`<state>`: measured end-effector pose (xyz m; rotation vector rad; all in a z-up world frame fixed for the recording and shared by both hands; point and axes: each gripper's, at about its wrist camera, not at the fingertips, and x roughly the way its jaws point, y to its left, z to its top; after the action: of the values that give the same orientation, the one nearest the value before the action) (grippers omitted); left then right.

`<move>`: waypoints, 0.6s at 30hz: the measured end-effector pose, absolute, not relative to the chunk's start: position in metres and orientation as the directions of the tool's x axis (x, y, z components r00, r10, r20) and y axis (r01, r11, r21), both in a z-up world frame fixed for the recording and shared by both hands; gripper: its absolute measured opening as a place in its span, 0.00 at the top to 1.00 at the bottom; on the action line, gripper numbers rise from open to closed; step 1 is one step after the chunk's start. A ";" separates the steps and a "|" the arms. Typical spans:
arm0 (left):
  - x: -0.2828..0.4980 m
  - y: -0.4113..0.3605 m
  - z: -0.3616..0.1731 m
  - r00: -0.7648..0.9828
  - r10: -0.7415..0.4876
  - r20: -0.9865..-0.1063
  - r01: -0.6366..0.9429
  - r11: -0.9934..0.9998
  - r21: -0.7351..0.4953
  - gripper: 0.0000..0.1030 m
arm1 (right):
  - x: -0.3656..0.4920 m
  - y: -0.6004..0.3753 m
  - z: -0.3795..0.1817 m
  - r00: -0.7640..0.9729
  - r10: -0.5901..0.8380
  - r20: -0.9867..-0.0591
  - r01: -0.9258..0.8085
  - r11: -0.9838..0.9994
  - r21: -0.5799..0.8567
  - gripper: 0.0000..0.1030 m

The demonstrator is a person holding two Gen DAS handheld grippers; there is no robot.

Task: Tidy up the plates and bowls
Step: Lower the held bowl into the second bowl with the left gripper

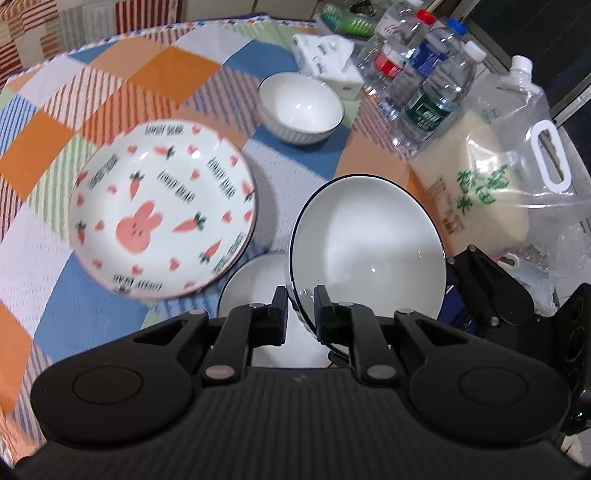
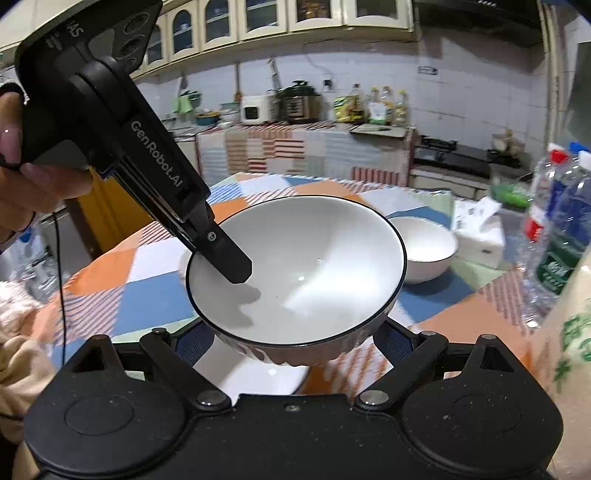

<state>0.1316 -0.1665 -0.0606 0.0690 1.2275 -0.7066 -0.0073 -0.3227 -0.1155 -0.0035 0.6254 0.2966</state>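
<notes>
Dark-rimmed bowl (image 1: 369,243): lifted and tilted, rim pinched by left gripper (image 1: 300,314).
Right gripper (image 2: 291,341): fingers spread wide under it; contact unclear.
White plate (image 1: 255,284): directly below the bowl.
Rabbit plate (image 1: 162,210), small bowl (image 1: 301,107): beyond it, unstacked.
Bottles (image 1: 424,74), rice bag (image 1: 476,184): crowd its right; left open.

The room is a kitchen with white tiled walls (image 2: 461,85) and cream wall cupboards (image 2: 280,16) with arched glass doors along the top. Below them a long worktop (image 2: 295,127), hung with a striped cloth, carries a rice cooker (image 2: 256,109), a pressure cooker (image 2: 301,101) and oil bottles (image 2: 373,105). A dark gas stove (image 2: 454,153) stands at its right.
</notes>
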 end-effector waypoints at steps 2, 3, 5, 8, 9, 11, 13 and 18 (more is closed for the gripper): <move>0.131 -0.160 -0.066 0.146 -0.445 -0.883 0.518 0.795 -0.316 0.87 | -0.007 -0.317 -0.119 0.757 0.289 -0.586 -0.292 0.952 0.093 0.07; 0.130 -0.156 -0.069 0.141 -0.440 -0.887 0.514 0.798 -0.314 0.87 | -0.009 -0.313 -0.121 0.750 0.296 -0.591 -0.300 0.949 0.095 0.07; 0.130 -0.151 -0.076 0.131 -0.423 -0.896 0.502 0.808 -0.308 0.88 | -0.005 -0.309 -0.125 0.736 0.306 -0.604 -0.312 0.945 0.099 0.07; 0.131 -0.148 -0.086 0.121 -0.395 -0.911 0.491 0.821 -0.291 0.88 | -0.003 -0.300 -0.131 0.717 0.314 -0.622 -0.323 0.941 0.102 0.07; 0.131 -0.147 -0.089 0.119 -0.383 -0.916 0.493 0.824 -0.280 0.88 | -0.002 -0.297 -0.134 0.712 0.315 -0.628 -0.326 0.940 0.102 0.07; 0.131 -0.148 -0.093 0.121 -0.363 -0.924 0.497 0.828 -0.260 0.88 | 0.000 -0.292 -0.137 0.703 0.315 -0.637 -0.331 0.939 0.099 0.07; 0.129 -0.150 -0.097 0.122 -0.342 -0.932 0.506 0.829 -0.238 0.88 | -0.001 -0.288 -0.139 0.696 0.310 -0.647 -0.330 0.939 0.095 0.07; 0.125 -0.156 -0.103 0.125 -0.289 -0.949 0.531 0.828 -0.182 0.88 | -0.003 -0.281 -0.142 0.684 0.290 -0.670 -0.339 0.939 0.060 0.08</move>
<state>0.1246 -0.1561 -0.1035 0.2205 1.3178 -0.6040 -0.0030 -0.2807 -0.1425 -0.0704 0.7384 0.3525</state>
